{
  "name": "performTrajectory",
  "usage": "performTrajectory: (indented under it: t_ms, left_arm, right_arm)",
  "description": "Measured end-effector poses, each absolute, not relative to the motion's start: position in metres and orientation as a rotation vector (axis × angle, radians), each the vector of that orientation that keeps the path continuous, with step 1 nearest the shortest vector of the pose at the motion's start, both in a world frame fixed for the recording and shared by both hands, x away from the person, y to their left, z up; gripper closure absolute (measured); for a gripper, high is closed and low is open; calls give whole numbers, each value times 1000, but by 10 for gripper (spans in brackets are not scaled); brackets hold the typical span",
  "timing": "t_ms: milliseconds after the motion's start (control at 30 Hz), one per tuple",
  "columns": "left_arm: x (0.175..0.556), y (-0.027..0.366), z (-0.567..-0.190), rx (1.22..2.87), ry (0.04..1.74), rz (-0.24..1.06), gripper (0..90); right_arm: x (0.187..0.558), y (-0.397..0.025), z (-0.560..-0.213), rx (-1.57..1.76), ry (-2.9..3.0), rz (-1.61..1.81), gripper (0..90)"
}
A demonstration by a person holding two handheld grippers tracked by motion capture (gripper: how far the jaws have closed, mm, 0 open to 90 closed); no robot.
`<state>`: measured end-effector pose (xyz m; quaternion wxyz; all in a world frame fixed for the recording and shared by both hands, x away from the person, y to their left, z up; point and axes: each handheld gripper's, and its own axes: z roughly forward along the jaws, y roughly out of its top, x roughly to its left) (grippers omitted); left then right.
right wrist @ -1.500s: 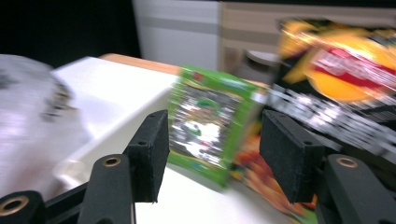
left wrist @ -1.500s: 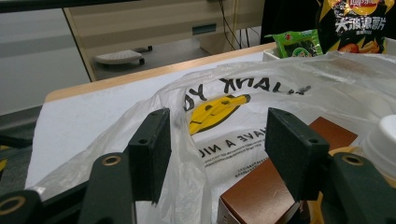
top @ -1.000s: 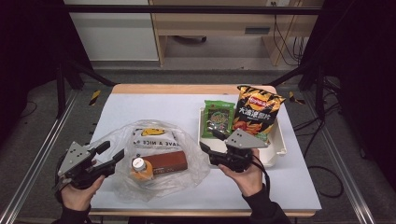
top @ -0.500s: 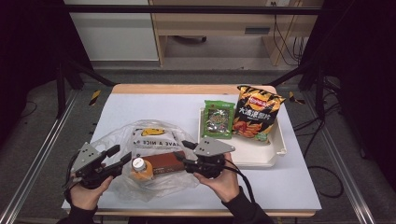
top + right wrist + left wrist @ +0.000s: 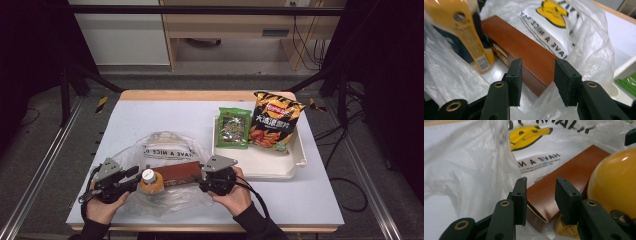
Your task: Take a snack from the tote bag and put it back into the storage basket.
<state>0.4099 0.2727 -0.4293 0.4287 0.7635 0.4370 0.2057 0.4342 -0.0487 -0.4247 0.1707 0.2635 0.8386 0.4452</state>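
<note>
The far half of the table (image 5: 150,117) lay bare, toward twelve o'clock; at two o'clock the tray (image 5: 280,167) with its snack packets blocked passage; between the grippers the plastic bag (image 5: 165,150), brown box (image 5: 175,173) and orange bottle (image 5: 148,181) crowded the near edge.

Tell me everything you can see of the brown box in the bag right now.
The brown box is a long, flat carton, reddish-brown and smooth like glossy card, with a darker printed side panel. It lies flat on the thin plastic bag, which rises around it, near the table's front edge. The orange bottle stands against its left end. The right gripper faces its right end and the left gripper its left end, both with jaws open. I cannot tell whether either touches it.
</note>
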Motion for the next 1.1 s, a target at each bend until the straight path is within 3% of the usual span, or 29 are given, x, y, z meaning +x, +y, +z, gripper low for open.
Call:
performTrajectory:
  t_ms: [633, 967, 1100]
  left_arm:
    - [406, 275, -443, 1932, 1092, 482, 599]
    - [399, 281, -446, 1966, 1086, 507, 510]
    - [400, 278, -451, 2001, 1066, 487, 487]
  right_arm:
    - [446, -54, -447, 806, 2391, 1162, 428]
    - [438, -48, -426, 693, 2343, 1311, 502]
    - [443, -34, -426, 656, 2388, 1313, 478]
